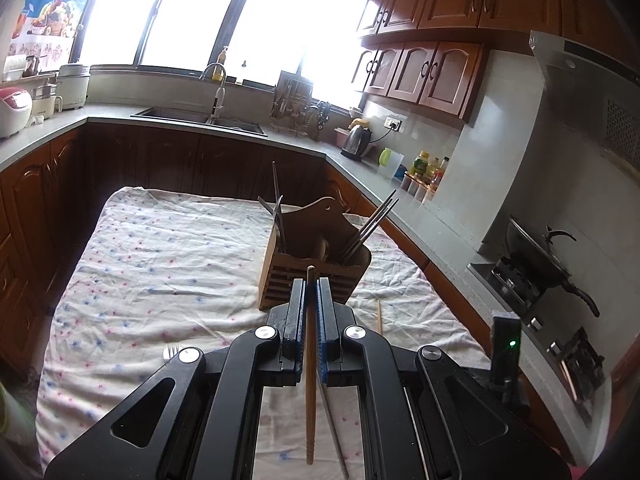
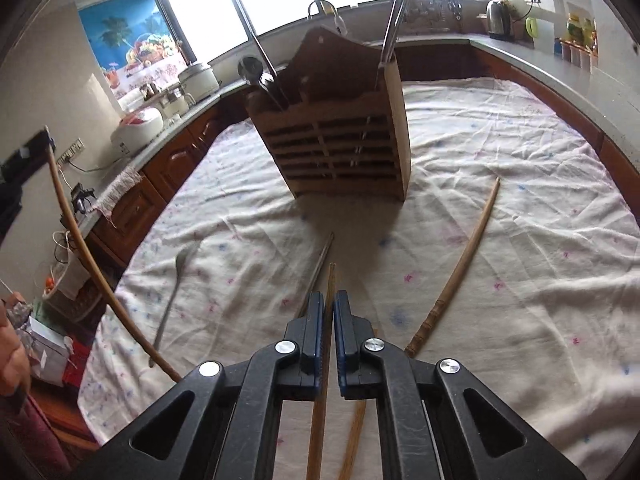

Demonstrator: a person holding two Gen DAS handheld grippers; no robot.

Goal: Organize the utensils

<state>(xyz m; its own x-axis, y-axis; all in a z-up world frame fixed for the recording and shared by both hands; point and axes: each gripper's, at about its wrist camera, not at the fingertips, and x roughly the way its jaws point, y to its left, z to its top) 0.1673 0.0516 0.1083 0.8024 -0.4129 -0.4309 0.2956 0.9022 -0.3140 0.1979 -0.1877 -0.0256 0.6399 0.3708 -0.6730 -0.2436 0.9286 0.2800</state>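
The left tool (image 1: 311,284) is clamped on a wooden chopstick (image 1: 310,360), which runs lengthwise between its blue-edged pads and pokes out a little past the tips toward the wooden utensil holder (image 1: 316,276) standing just ahead on the surface (image 1: 160,260), which is covered with a pale flowered cloth. The right tool (image 2: 329,296) likewise grips a second wooden chopstick (image 2: 325,360), its jaws drawn tight on the stick, whose tip reaches a little beyond them. In the right wrist view the holder (image 2: 340,148) stands upright near the middle of the surface (image 2: 520,240), a slatted box with a tall back board; metal chopsticks (image 2: 394,8) lean out of its right compartment and a metal utensil (image 2: 256,52) leans out of its left one. Loose pieces lie on the cloth in front of it: a metal spoon (image 2: 172,292) to the left, a metal chopstick (image 2: 320,264) just beside the gripped stick, and another wooden chopstick (image 2: 456,268) off to the right, well apart from the holder. At the left edge of that view the other tool's chopstick (image 2: 80,248) arcs across, and part of a hand (image 2: 12,360) shows.
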